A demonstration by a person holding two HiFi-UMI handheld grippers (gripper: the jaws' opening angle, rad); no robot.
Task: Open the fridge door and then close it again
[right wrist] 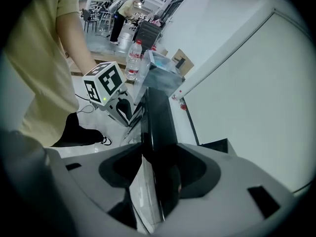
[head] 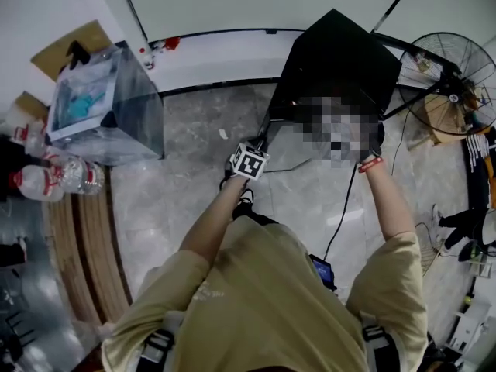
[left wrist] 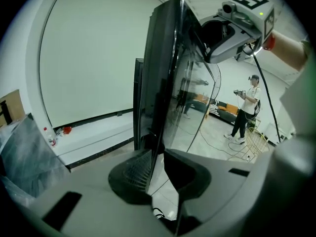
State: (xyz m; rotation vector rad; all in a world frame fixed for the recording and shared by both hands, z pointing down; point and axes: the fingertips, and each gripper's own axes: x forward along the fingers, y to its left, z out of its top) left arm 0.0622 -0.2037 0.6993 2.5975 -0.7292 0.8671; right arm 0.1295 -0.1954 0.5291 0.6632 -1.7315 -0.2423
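The fridge door (left wrist: pixel 168 83), a glossy black slab, runs straight ahead from the left tool (left wrist: pixel 157 172), whose jaws are pinched narrowly on the door's thin edge. The right tool (right wrist: pixel 155 174) has its jaws spread wide over the door's full thickness, and the pads appear to press on both faces. With 2 tools on 1 door, I judge the main risk to be uneven pulling: if 1 hand leads, the door would twist on its hinge or a pad would skid off the slick surface, most likely the left one with its shallow hold. A hard tug could also drag the small fridge (head: pixel 333 60) across the floor. A cable (head: pixel 341 208) trails on the floor just below the right tool and could snag a foot. In the head view a mosaic patch covers the right tool and much of the door. The hinge, any handle and the fridge's inside are in no view, so how far the door stands open is hard to judge.
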